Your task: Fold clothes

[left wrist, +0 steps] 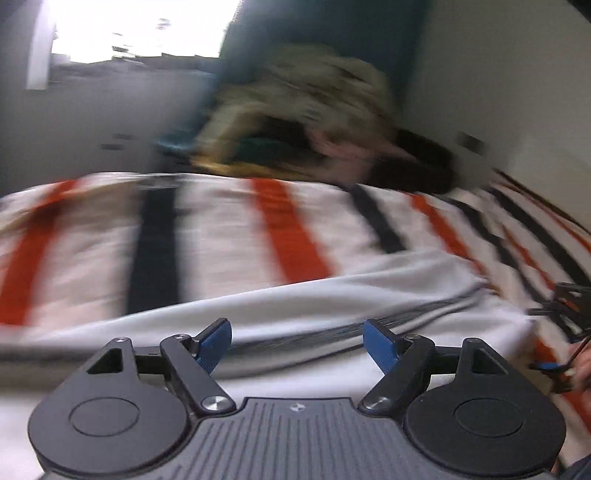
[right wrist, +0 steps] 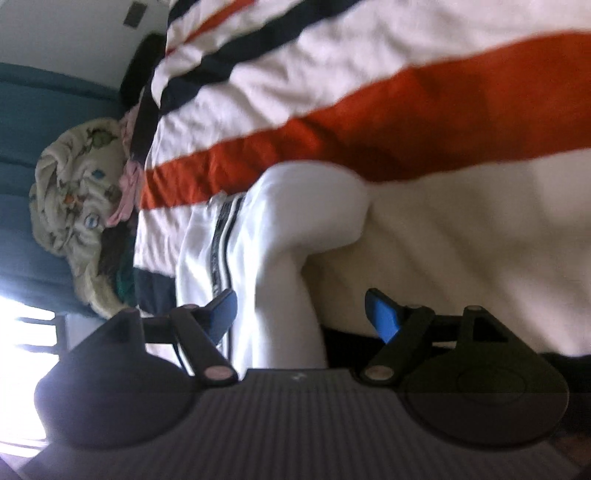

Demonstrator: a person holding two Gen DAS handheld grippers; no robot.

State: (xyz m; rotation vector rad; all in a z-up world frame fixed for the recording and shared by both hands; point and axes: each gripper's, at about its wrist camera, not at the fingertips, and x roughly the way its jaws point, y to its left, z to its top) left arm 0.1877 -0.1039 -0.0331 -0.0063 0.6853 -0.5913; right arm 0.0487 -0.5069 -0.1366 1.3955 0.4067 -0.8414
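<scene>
A white garment with a dark striped side band [left wrist: 332, 306] lies on a bed cover with white, orange and dark stripes [left wrist: 288, 229]. My left gripper [left wrist: 297, 341] is open and empty just above the garment's near part. In the right wrist view, which is rolled sideways, the same white garment [right wrist: 273, 229] shows its dark band [right wrist: 223, 236] and a rounded fold. My right gripper [right wrist: 300, 314] is open and empty over the garment. The right gripper also shows at the left wrist view's right edge [left wrist: 554, 332]. Both views are blurred.
A heap of other clothes, beige patterned on top with pink and dark pieces [left wrist: 314, 110], sits at the far end of the bed [right wrist: 74, 199]. Behind it is a teal curtain [left wrist: 332, 29], a bright window [left wrist: 140, 26] and a pale wall [left wrist: 498, 92].
</scene>
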